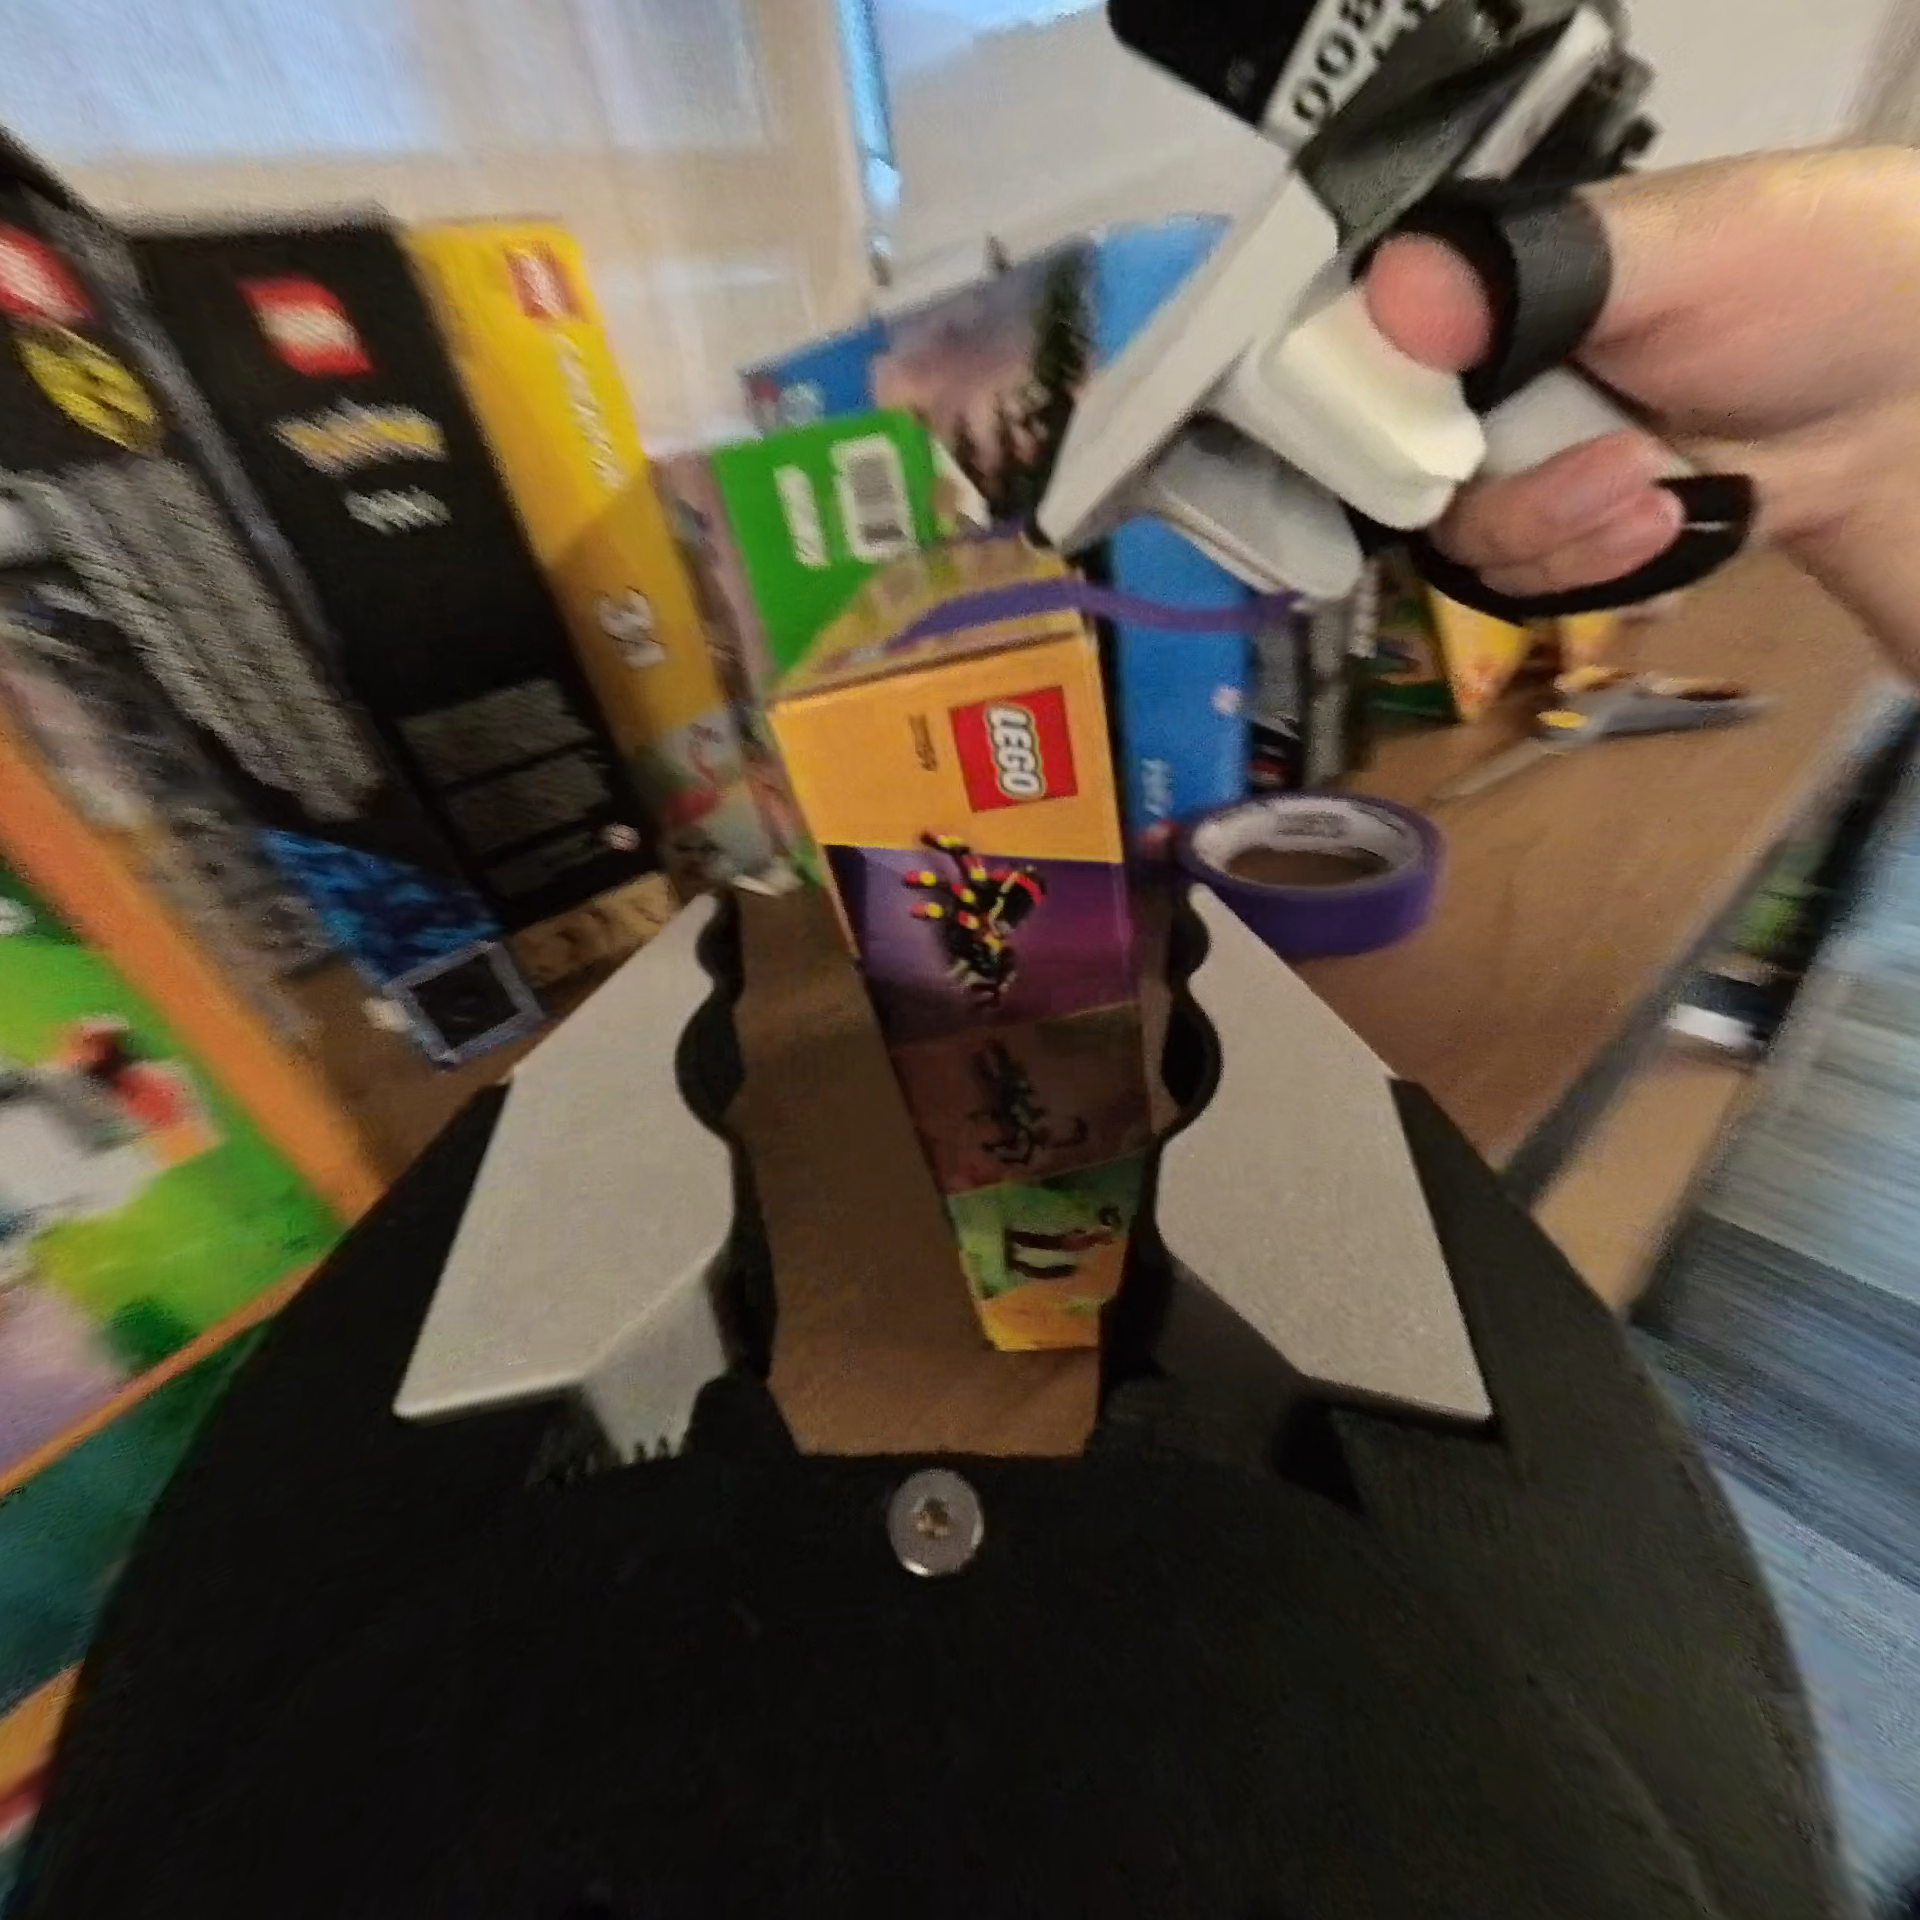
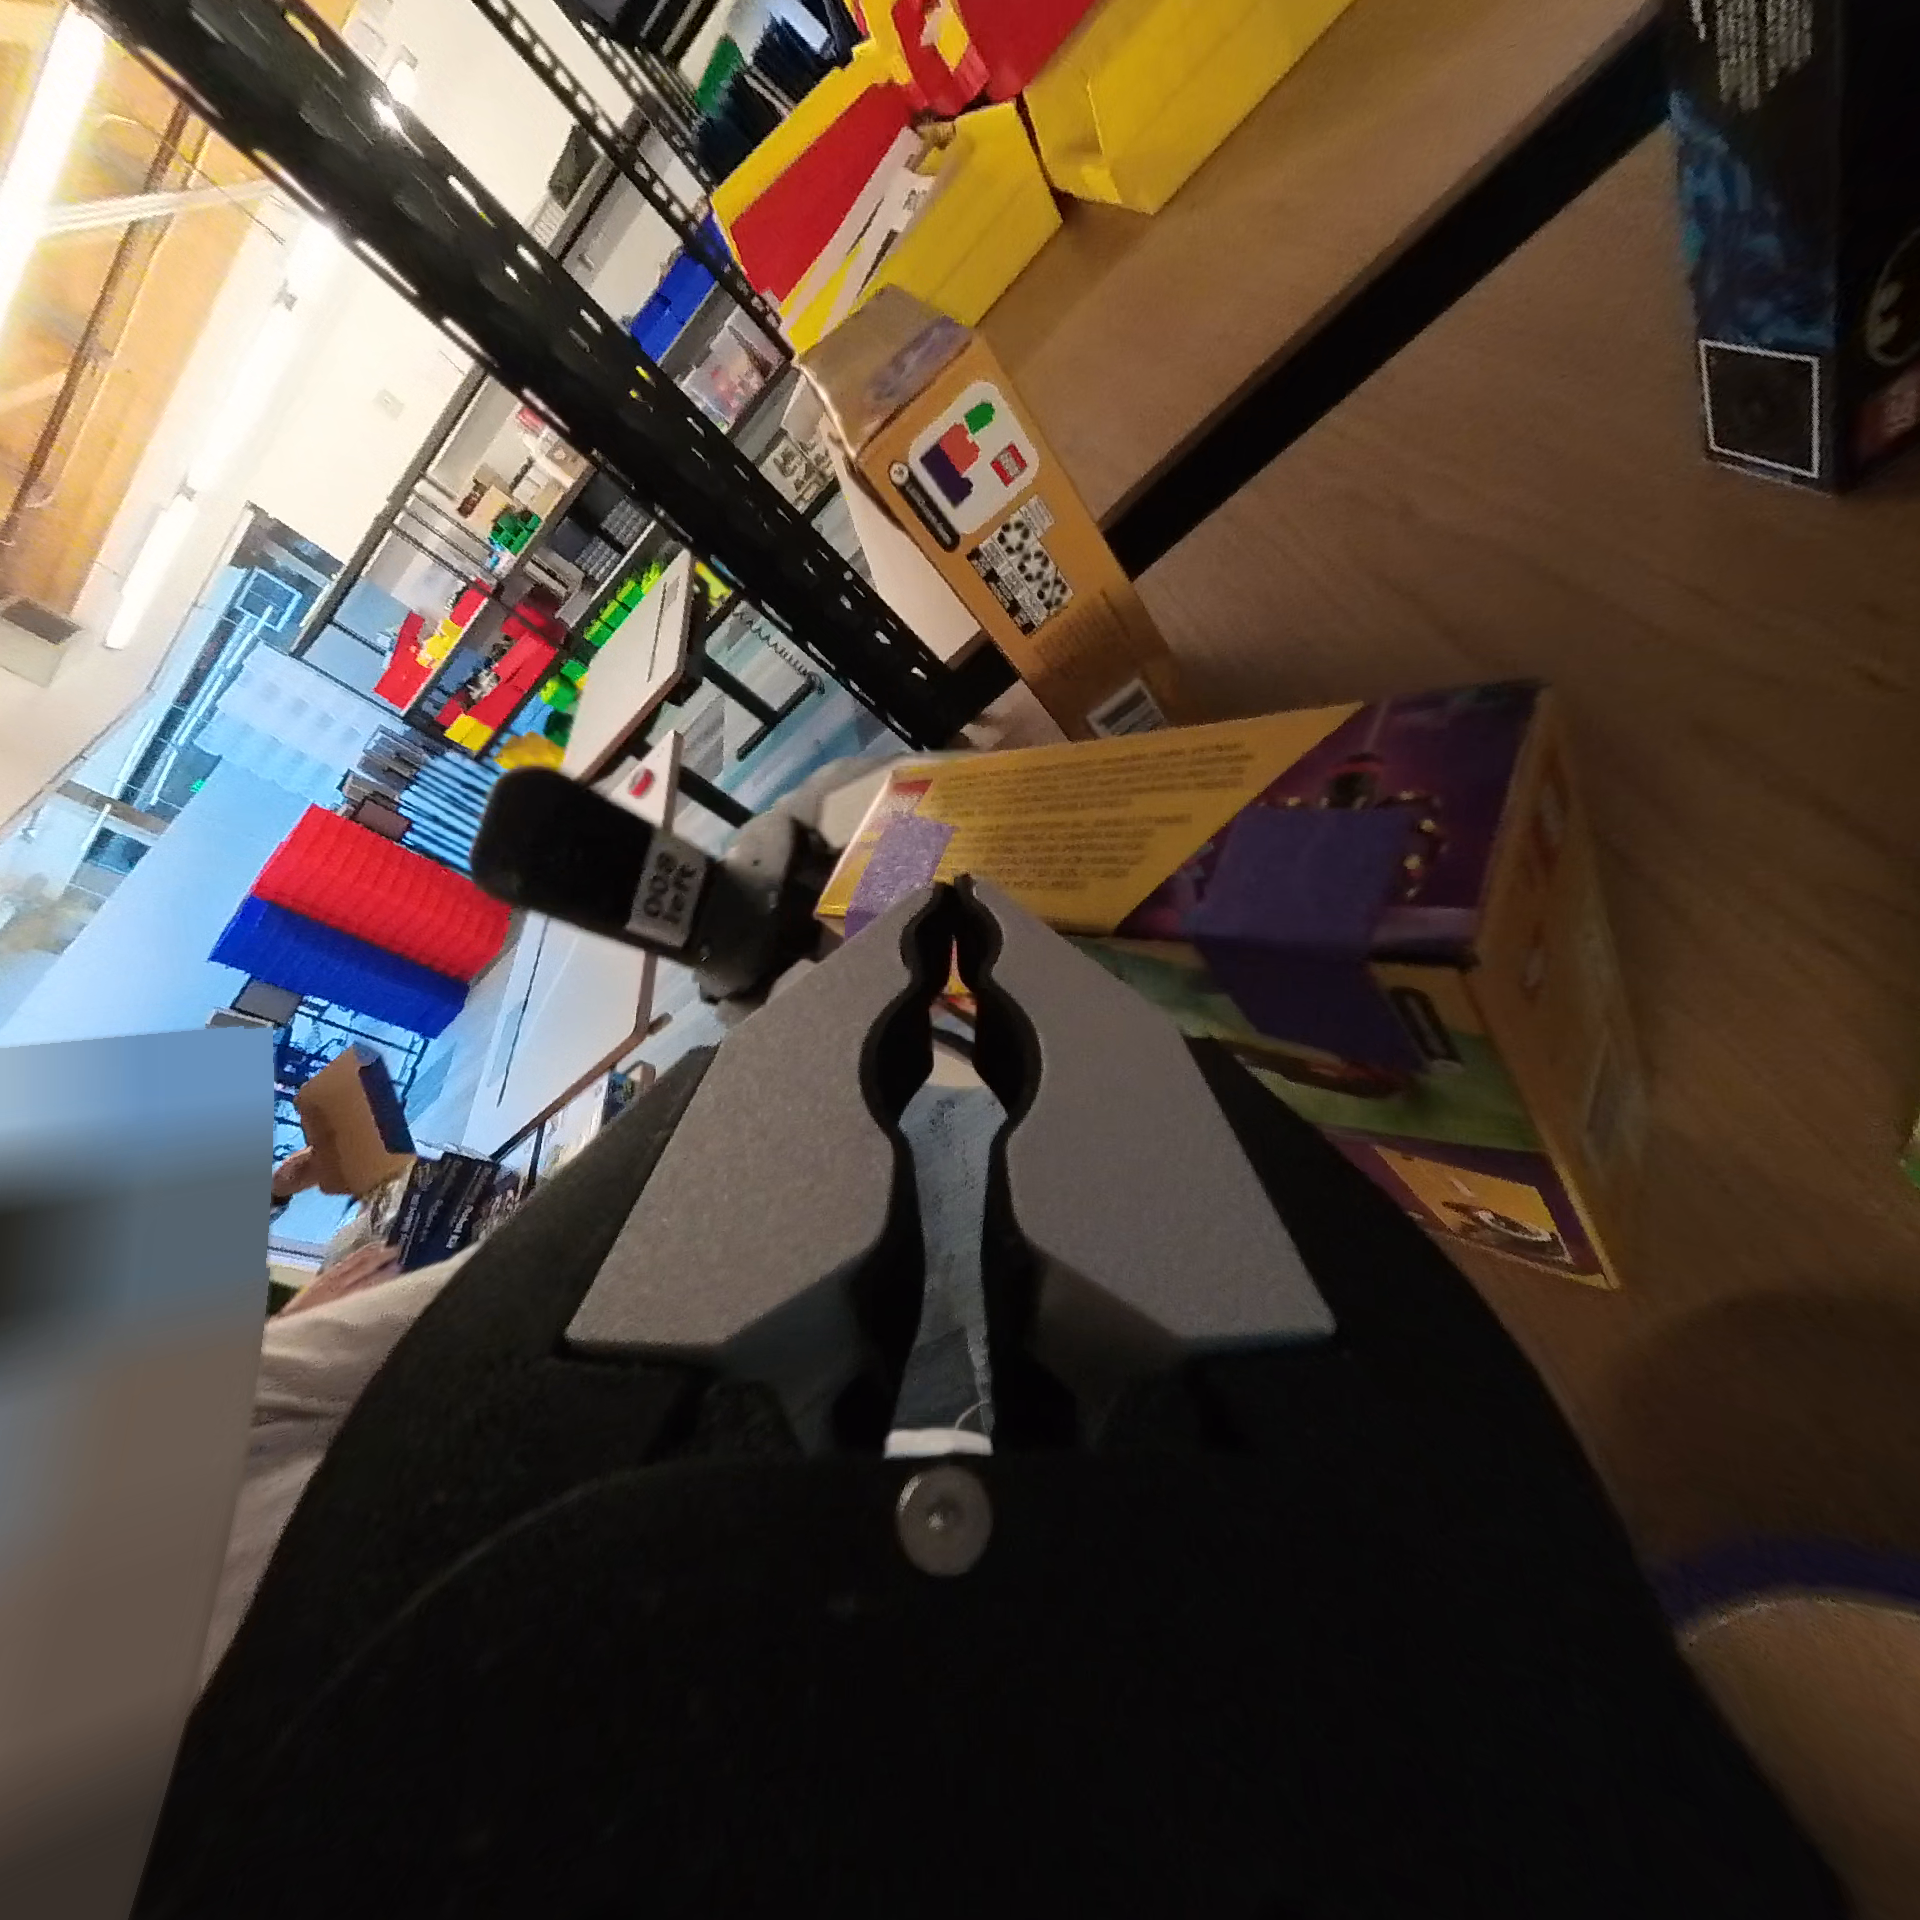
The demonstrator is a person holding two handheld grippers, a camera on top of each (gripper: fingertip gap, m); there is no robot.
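A small yellow and purple toy box (image 1: 966, 769) stands on end on the wooden table (image 1: 1455, 987). My left gripper (image 1: 951, 914) is open around it; the box lies against the right finger, with a gap on the left. A strip of purple tape (image 1: 1164, 615) runs over the box top. My right gripper (image 1: 1049, 530), held by a hand, has its tips at that top edge. In the right wrist view it (image 2: 958, 902) is shut, tips against the box (image 2: 1351, 935) near purple tape (image 2: 1288, 883). Whether it pinches tape is hidden.
A purple tape roll (image 1: 1320, 873) lies on the table right of the box. Tall black boxes (image 1: 416, 582), a yellow box (image 1: 582, 499), a green box (image 1: 831, 499) and a blue one (image 1: 1174, 675) stand behind. A gold box (image 2: 997, 520) and a black rack (image 2: 582, 343) are beyond. The grippers' ends are close to 6 cm from one another.
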